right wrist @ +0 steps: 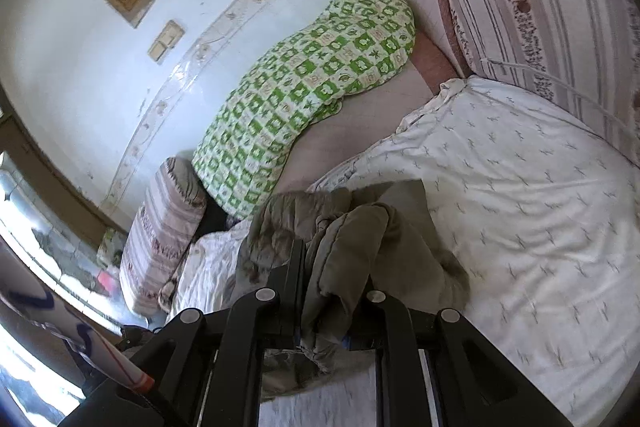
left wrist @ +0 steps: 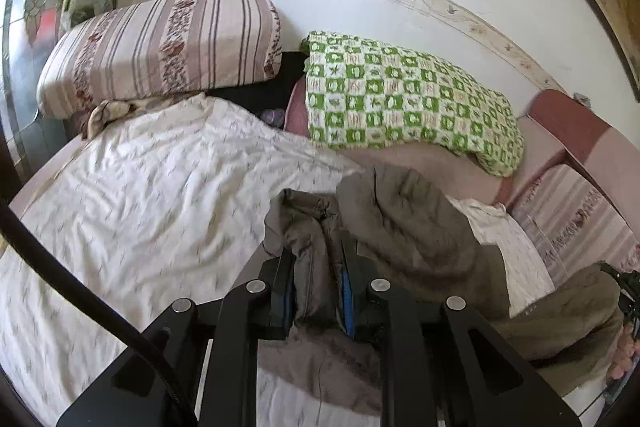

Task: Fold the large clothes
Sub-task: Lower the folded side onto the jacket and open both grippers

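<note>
Soft daylight, heavy fisheye bend

My two views are evenly lit by daylight from the window (right wrist: 16,187), which blows out to glare at the left edge; the white wall (left wrist: 460,11) and sheet (left wrist: 132,195) read bright. Shadows are soft beneath the jacket (left wrist: 400,223). Edges curve hard into black corners, and motion blur smears the sheet's pattern.

We look from two fisheye cameras, one riding each hand-held gripper, both aimed forward and downward along the fingers, close over the bed (left wrist: 120,227). Both views share the green checked blanket (left wrist: 408,95) by the wall (left wrist: 460,7), the white sheet (right wrist: 540,207) and a striped cushion (left wrist: 160,47).
</note>
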{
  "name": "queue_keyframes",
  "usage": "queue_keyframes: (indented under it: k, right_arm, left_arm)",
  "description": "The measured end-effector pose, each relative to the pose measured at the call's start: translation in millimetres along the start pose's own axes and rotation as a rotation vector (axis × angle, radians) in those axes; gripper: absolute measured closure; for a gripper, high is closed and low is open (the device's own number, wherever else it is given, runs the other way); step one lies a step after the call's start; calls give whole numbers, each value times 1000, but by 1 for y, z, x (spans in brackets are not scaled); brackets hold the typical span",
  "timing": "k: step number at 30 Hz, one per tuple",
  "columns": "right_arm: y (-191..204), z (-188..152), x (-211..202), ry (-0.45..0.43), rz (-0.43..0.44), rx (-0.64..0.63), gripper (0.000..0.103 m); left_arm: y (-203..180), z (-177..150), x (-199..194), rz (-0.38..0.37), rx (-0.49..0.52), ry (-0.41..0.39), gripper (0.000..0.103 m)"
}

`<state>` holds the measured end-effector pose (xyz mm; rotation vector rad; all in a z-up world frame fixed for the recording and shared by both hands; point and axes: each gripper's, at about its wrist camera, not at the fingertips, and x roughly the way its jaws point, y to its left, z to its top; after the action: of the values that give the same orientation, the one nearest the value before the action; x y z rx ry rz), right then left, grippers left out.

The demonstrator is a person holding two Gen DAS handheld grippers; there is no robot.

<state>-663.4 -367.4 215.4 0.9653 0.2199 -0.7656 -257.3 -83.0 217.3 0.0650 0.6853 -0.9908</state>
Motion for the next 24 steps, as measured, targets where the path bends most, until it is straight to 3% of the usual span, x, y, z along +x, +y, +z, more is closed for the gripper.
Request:
queue_keyframes:
  k: [5, 10, 15, 18, 22, 24]
  right_arm:
    - [-10, 32, 63, 28, -46, 21, 89]
    - [-22, 53, 125, 53, -118, 18, 89]
    - [-44, 61, 174, 77, -180, 42, 89]
    - [-55, 62, 198, 81, -223, 39, 89]
    - [-71, 68, 222, 58, -279, 62, 89]
    - [-81, 69, 234, 90, -276, 84, 88]
  left_arm:
    - [-10, 41, 62, 44, -1, 14, 84]
    - [-7, 71, 114, 72, -21, 29, 72]
    - [12, 89, 139, 131, -42, 8, 70]
    - [14, 85, 143, 157, 2, -7, 70]
    - [-6, 55, 149, 111, 109, 6, 70]
    - [-22, 36, 160, 97, 167, 25, 70]
